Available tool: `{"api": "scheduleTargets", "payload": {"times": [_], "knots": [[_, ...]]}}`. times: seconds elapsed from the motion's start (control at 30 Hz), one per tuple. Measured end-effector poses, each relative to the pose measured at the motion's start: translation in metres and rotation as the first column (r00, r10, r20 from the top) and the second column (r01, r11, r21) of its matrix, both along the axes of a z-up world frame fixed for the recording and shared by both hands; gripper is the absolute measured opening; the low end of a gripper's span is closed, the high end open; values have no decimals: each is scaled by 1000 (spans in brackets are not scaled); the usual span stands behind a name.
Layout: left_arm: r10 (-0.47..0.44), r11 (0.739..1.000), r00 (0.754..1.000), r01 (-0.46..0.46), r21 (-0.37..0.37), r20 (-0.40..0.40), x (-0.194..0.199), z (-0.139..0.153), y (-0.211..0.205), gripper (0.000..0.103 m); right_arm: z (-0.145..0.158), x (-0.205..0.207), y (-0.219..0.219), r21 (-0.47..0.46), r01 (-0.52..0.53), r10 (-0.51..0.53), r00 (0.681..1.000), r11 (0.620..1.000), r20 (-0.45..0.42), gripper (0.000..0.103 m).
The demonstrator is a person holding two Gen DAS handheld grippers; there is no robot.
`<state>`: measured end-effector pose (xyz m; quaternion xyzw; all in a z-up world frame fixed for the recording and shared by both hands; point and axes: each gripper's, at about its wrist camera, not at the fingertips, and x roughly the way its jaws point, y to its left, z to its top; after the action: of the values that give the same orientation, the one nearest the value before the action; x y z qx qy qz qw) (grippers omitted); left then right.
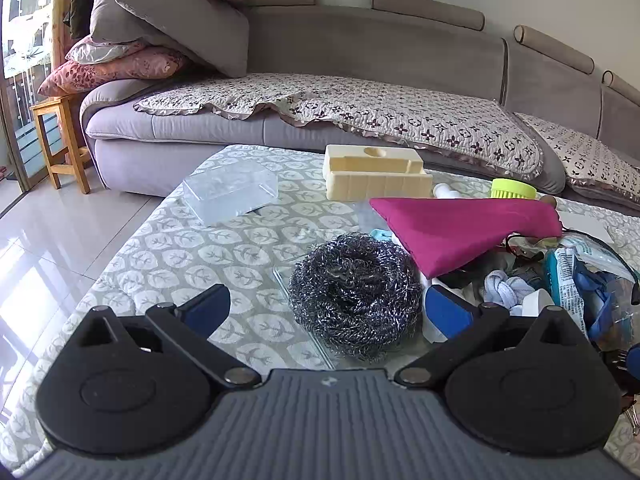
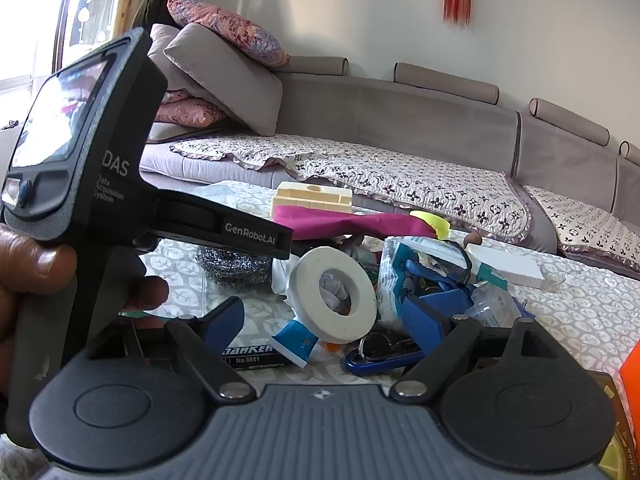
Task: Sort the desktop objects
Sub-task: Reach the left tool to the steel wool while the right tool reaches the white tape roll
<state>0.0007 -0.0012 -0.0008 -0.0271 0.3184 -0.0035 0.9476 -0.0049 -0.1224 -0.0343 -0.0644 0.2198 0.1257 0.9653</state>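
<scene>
A steel wool scrubber [image 1: 354,294] lies on the patterned table between the open fingers of my left gripper [image 1: 326,314], which is empty. A magenta cloth [image 1: 460,230] lies over a heap of small items behind it. In the right wrist view my right gripper [image 2: 328,326] is open and empty just in front of a white tape roll [image 2: 334,296], a blue-and-white tube [image 2: 296,344], a black marker [image 2: 252,354] and a blue carabiner [image 2: 380,360]. The left gripper's body [image 2: 92,184] fills the left side, with the scrubber [image 2: 234,268] below it.
A clear plastic box [image 1: 232,192] and a cream foam tray [image 1: 374,174] stand at the table's far side. A green brush [image 1: 512,189] lies behind the cloth. A white box [image 2: 508,266] and an orange object [image 2: 630,376] are at the right. A grey sofa [image 1: 360,60] runs behind the table.
</scene>
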Motion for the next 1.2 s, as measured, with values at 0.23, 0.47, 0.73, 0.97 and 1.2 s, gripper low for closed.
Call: {"api": "scheduleTargets", "payload": {"times": [0.23, 0.47, 0.73, 0.97, 1.2], "knots": [[3, 1000, 1000, -3, -2, -1, 0, 0, 0, 103, 0, -1, 1, 0, -3, 3, 1000, 1000, -2, 87], [4, 1000, 1000, -4, -4, 0, 0, 0, 1, 103, 0, -2, 2, -1, -5, 5, 1000, 1000, -2, 87], [-20, 999, 1000, 20, -38, 6, -2, 1, 2, 103, 2, 5, 0, -16, -7, 7, 1000, 1000, -9, 78], [-19, 998, 1000, 18, -56, -22, 2, -3, 8, 89, 2, 6, -1, -1, -18, 18, 1000, 1000, -9, 78], [-52, 995, 998, 49, -84, -29, 0, -6, 9, 53, 0, 10, -6, 20, -16, 17, 1000, 1000, -21, 78]]}}
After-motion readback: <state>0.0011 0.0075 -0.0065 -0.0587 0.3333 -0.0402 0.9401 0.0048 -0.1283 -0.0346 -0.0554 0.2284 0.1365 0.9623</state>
